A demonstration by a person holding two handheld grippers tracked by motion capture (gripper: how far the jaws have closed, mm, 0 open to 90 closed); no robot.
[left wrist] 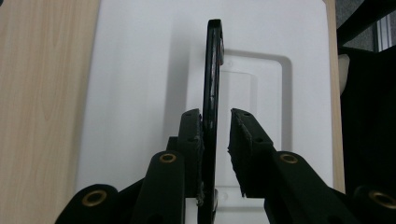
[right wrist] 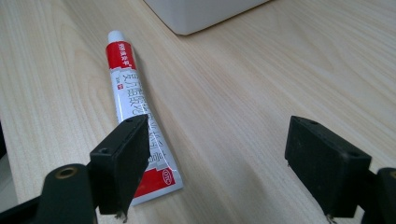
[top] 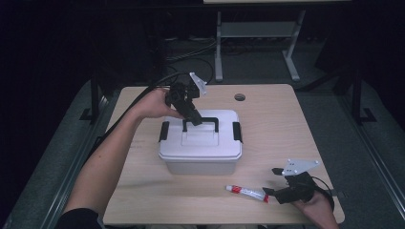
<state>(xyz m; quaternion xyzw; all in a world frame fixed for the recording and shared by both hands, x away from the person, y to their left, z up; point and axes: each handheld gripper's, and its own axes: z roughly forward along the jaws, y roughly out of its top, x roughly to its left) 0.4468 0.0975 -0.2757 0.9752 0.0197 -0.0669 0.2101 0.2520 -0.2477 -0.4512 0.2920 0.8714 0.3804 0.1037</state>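
Wooden table (top: 286, 124) | left gripper (top: 195, 119) nearly clamped on storage box (top: 200, 148) handle (left wrist: 211, 93), one pad touching | right gripper (right wrist: 233, 163) wide beside ointment tube (right wrist: 135, 112), front of box | step: gripping handle | next: close fully, lift

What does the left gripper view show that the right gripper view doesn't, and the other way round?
Left gripper view: the left tool straddles an upright black handle; one pad touches it, the other stands just clear. Right gripper view: the right tool, jaws wide open, with a red-and-white tube lying flat, its crimped end by one jaw. Both: the white box and the wooden table.
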